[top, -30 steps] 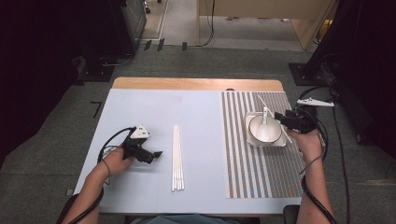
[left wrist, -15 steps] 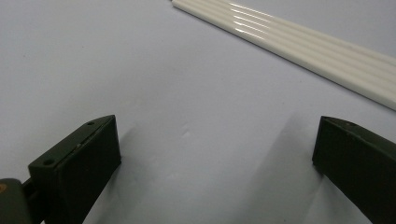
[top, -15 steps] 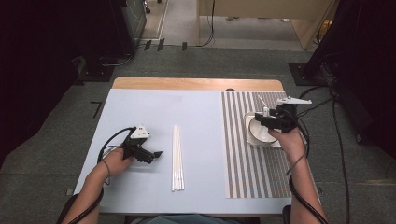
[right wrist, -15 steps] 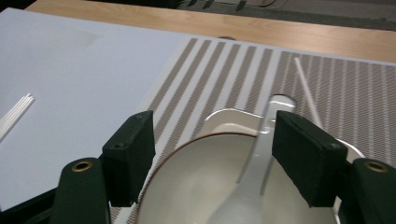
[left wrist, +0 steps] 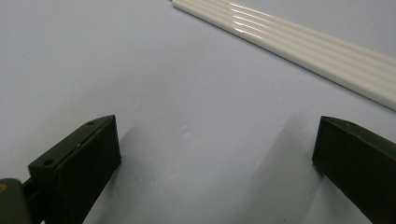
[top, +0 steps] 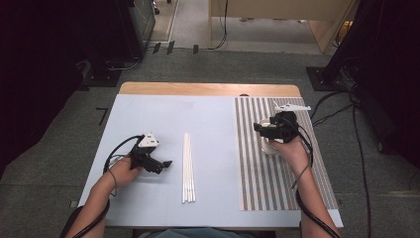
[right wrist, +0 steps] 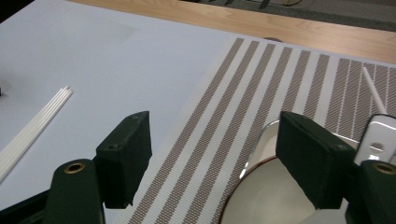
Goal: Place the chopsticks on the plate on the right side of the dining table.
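Presently, the right tongs (top: 270, 130) hover, jaws apart, over the metal bowl (right wrist: 261, 196) on the striped mat (top: 277, 173). The left tongs (top: 161, 164) rest jaws apart on the table (top: 213, 119) beside the white sticks (top: 188, 166). The bowl appears rigid and slippery (grip its rim); one stick (right wrist: 373, 95) leans inside.

Grey carpet floor (top: 198, 64), dark cabinets (top: 59, 44), wooden furniture (top: 277, 15) beyond.
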The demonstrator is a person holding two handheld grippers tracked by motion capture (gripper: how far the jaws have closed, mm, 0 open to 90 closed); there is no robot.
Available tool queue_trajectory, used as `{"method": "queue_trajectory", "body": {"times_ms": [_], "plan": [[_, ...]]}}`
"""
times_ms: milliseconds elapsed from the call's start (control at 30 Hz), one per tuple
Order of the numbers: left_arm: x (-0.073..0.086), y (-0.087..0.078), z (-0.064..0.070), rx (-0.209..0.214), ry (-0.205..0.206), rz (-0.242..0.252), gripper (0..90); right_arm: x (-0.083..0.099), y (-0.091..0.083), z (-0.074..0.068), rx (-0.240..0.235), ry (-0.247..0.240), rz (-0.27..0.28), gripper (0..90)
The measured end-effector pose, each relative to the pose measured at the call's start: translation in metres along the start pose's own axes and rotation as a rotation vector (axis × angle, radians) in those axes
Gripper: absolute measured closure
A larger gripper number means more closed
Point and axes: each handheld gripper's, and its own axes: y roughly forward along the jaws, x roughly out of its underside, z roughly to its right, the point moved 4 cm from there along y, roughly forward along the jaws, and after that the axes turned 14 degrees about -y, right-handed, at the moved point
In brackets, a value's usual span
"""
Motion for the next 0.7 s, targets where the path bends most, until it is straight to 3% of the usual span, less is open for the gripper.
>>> {"method": "queue_trajectory", "body": {"times_ms": [267,700], "plan": [[0.0,0.0,0.0,0.0,0.0,0.0,0.6,-0.001,0.013,-0.019,-0.032,-0.013,-0.019,28.8],[0.0,0.0,0.0,0.0,0.0,0.001,0.5,-0.002,0.023,-0.042,-0.094,-0.021,0.03,38.8]]}}
